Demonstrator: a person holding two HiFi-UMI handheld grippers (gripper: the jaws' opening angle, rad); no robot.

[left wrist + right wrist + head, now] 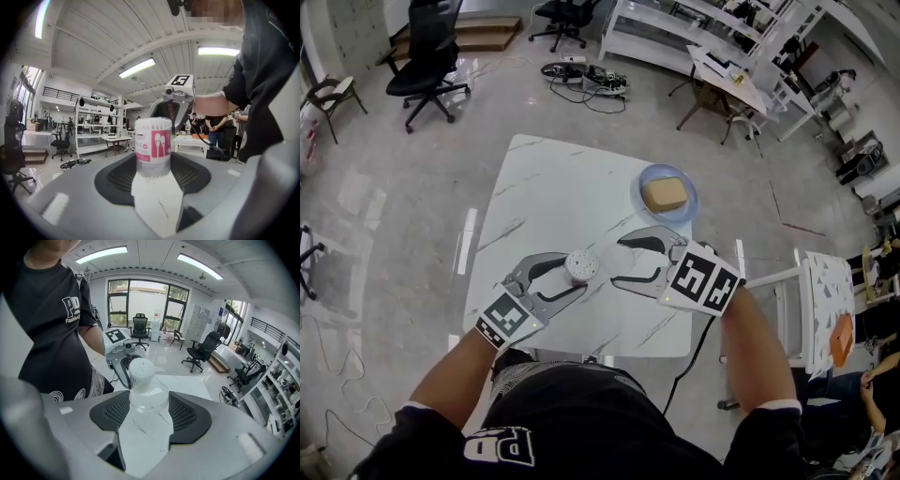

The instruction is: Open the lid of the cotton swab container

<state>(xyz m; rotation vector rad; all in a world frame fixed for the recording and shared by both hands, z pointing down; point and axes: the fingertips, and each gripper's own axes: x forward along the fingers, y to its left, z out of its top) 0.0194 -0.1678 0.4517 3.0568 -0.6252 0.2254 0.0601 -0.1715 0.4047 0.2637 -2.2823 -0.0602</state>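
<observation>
The cotton swab container, a small clear tub with a pink label, stands on the white marble table near its front edge. My left gripper is shut on its body, one jaw on each side. Its top shows bare white swab tips. My right gripper faces it from the right. Between the right jaws sits the clear round lid, off the tub and just in front of it, touching both pads. In the left gripper view the right gripper rises behind the tub.
A blue plate with a tan block lies at the table's far right. A white side stand is to the right. An office chair and cables are on the floor beyond.
</observation>
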